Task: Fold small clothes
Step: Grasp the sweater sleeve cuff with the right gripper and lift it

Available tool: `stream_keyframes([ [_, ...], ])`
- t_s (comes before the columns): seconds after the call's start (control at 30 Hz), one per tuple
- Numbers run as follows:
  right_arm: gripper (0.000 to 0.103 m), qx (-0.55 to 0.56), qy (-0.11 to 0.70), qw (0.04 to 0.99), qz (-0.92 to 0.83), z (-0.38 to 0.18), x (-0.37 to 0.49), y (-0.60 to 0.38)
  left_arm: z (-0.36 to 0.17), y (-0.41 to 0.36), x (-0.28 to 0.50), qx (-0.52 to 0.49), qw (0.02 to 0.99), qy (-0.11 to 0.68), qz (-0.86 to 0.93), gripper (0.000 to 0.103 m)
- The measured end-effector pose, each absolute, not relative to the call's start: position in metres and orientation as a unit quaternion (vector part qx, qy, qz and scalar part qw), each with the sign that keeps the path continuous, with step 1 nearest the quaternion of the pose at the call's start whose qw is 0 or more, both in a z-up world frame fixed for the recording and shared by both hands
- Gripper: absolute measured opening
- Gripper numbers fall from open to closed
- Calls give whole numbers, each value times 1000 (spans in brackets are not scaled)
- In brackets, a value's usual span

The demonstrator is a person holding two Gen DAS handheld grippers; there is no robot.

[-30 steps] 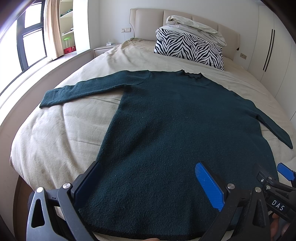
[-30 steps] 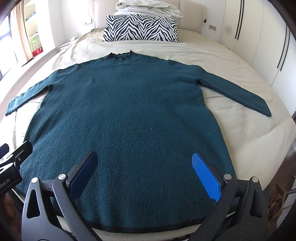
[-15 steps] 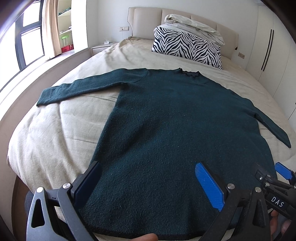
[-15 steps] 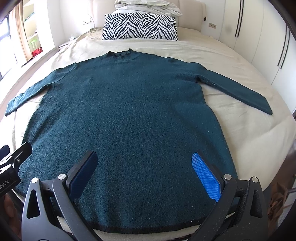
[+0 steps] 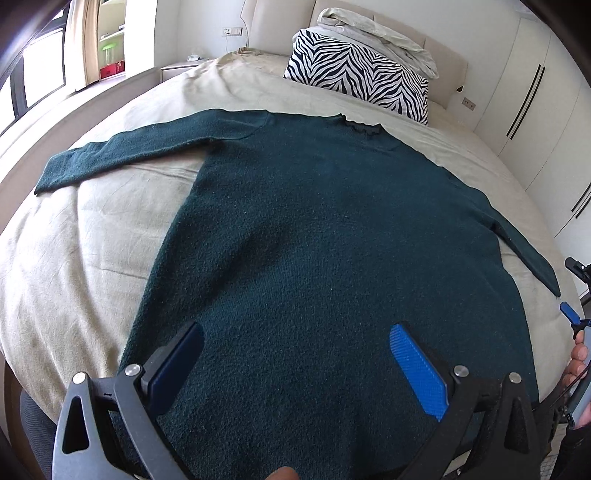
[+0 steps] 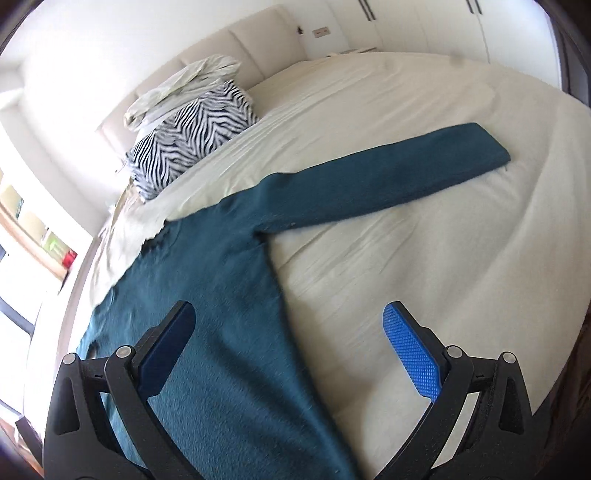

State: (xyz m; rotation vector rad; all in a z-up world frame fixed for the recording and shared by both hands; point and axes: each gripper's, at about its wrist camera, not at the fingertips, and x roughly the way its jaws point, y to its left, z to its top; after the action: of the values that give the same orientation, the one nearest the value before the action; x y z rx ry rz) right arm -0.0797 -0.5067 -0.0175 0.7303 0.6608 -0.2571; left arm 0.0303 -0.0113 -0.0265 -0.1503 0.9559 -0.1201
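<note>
— Sweater [image 5: 332, 236]: spread flat, face down or up unclear, across bed [image 5: 92, 229], hem toward the near edge, collar toward the headboard, both sleeves out to the sides.

— Changed since a moment ago?

— Right gripper [image 6: 291, 347] swung off the hem, now tilted and aimed toward the right sleeve [image 6: 388, 181]; motion blur there. Left gripper [image 5: 295, 362] pushed forward over the lower body of the knit. Probably a sleeve fold coming first. No fold made yet.

— Fingers?

— Both pairs spread wide, holding nothing.

— Around it?

— Zebra pillow [image 5: 358, 74] with folded bedding [image 5: 373, 33] stacked on top, well beyond the collar. Nothing lying on the knit; sleeve path unobstructed. Right gripper straddling the side seam, well short of the cuff.
</note>
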Motion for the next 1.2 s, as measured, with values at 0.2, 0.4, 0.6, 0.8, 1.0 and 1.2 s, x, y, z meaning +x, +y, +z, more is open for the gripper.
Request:
stream_keyframes([
  [0.2, 80, 494, 297, 802, -160, -62, -55, -651, -13, -32, 67, -84, 898, 427, -72, 103],
  [0.4, 68, 567, 264, 761, -171, -101, -30, -728, -27, -47, 107, -91, 870, 479, -79, 103],
  [0.6, 41, 586, 236, 754, -181, -120, -10, -776, -41, -59, 142, -148, 848, 492, -130, 102],
  [0.8, 8, 531, 259, 782, -200, -105, 26, -784, -46, -80, 173, -176, 829, 493, -195, 75],
  [1.0, 7, 352, 294, 882, -104, -22, 115, -671, -52, -76, 201, -232, 812, 490, -217, 72],
  [1.2, 7, 195, 335, 918, 82, -3, 193, -475, -61, -55, 221, -319, 781, 482, -239, 74],
])
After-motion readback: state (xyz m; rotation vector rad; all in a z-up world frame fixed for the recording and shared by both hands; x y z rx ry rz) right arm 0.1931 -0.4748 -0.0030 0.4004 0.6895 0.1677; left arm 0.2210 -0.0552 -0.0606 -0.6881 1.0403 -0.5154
